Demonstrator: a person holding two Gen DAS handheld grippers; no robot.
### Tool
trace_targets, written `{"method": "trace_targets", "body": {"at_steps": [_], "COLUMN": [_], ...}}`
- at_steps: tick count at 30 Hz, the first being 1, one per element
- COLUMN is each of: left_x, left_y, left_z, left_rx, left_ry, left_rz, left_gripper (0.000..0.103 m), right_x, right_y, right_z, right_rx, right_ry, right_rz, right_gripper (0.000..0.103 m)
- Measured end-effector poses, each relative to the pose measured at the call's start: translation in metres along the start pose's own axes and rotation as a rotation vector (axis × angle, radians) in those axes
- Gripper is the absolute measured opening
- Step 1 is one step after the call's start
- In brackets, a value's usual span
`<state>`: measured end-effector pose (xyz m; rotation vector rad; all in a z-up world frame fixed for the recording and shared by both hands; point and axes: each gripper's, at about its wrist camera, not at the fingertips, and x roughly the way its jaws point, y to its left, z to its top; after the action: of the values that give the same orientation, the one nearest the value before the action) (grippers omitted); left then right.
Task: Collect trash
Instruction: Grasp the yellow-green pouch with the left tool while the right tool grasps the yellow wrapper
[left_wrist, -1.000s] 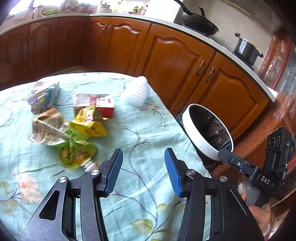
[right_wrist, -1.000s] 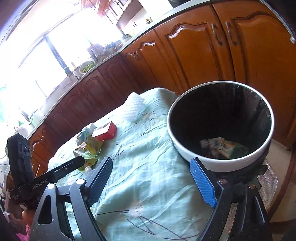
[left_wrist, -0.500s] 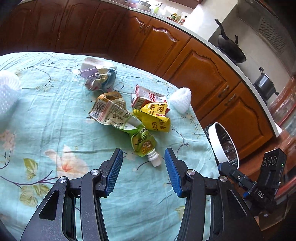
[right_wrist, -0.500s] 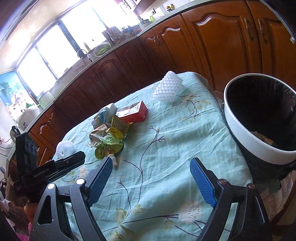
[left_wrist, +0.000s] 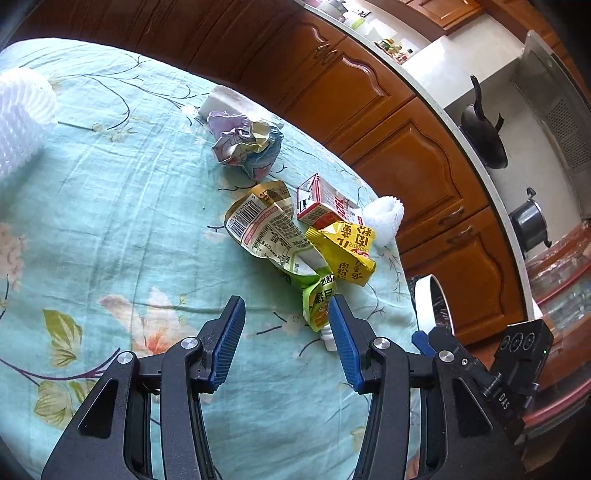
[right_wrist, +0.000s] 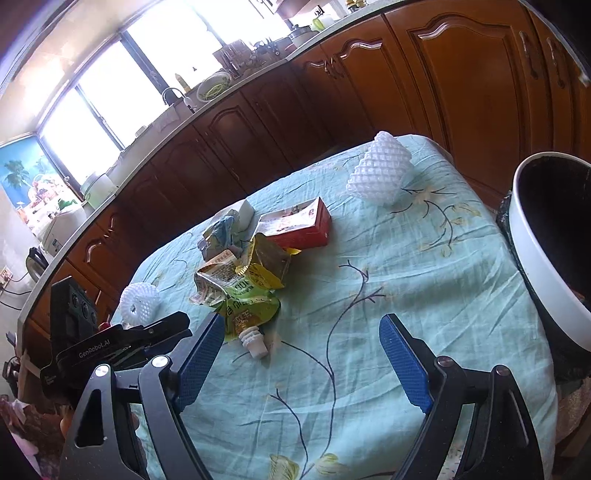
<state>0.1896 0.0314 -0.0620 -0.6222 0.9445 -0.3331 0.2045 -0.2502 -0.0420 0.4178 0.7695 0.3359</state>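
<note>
Both grippers hover empty over a littered tablecloth.
Left wrist view: the left gripper (left_wrist: 286, 334), jaws apart, holds nothing; the crumpled green spouted pouch (left_wrist: 318, 304) lies centre-frame beside its right finger. Right wrist view: the right gripper (right_wrist: 301, 356) gapes wide, empty; the white-rimmed black-lined bin (right_wrist: 535, 258) stands at right edge.

left wrist: close above teal floral tablecloth (left_wrist: 110, 221), facing cabinets | right wrist: low, facing window | shared: crumpled green spouted pouch (left_wrist: 318, 306) (right_wrist: 246, 314), white-rimmed black-lined bin (left_wrist: 424, 306) (right_wrist: 532, 243)

Crumpled wrappers (left_wrist: 280, 236) heaped mid-table; white bin (right_wrist: 535, 258) at edge.
</note>
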Motion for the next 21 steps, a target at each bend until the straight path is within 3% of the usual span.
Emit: {"method": "trace_targets", "body": {"at_steps": [5,14,15,16,17,19,21], "left_x": [0.005,0.035,0.038,0.041,0.043,0.042,0.037], "left_y": [0.005,0.009,0.008,0.007,0.004,0.001,-0.004], "left_z": [0.012,0.029,0.029,0.029,0.029,0.03,0.029], "left_rx": [-0.03,-0.05,-0.047,-0.04,-0.027,-0.008,0.02], "left_ry": [-0.016,0.005,0.009,0.012,0.018,0.011,-0.002], "left_rz": [0.011,0.028,0.02,0.017,0.015,0.009,0.006], "left_gripper": [0.047,0.044,0.043,0.032,0.019,0.018,0.015], "right_x": [0.02,0.074,0.079,0.085,0.088,0.085,0.076], "right_y": [0.007,0.016,0.016,0.018,0.019,0.022,0.024], "right_z": [0.012,0.036,0.037,0.037,0.036,0.034,0.033], "right_rx": [0.036,0.068,0.065,0.057,0.047,0.031,0.009], "right_ry": [0.004,0.08,0.09,0.102,0.11,0.099,0.083], "right_rz": [0.051,0.085,0.087,0.087,0.091,0.099,0.09], "right_gripper": [0.083,0.042,0.035,0.021,0.015,0.004,0.001]}}
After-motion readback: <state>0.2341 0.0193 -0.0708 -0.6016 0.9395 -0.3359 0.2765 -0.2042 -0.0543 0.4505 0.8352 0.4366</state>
